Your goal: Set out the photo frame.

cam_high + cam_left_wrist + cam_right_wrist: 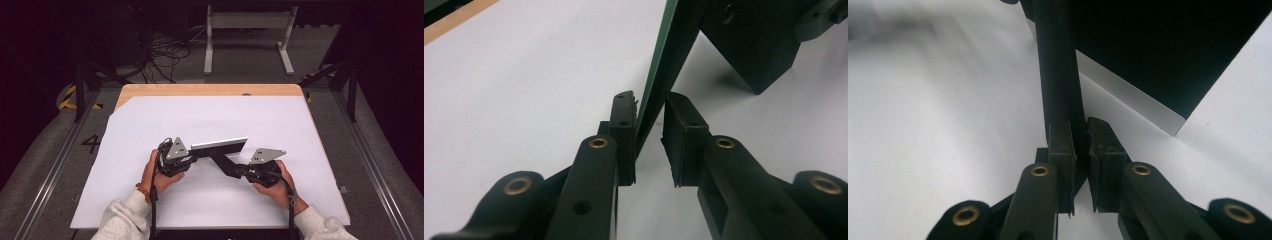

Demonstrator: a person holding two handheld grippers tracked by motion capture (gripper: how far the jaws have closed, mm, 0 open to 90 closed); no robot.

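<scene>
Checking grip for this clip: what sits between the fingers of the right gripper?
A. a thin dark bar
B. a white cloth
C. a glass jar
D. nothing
A: in the right gripper view the fingers of the right gripper close on a thin dark bar that stands over the white sheet.

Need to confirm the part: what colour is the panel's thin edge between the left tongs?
Green edge, clearest in the left gripper view.
</scene>
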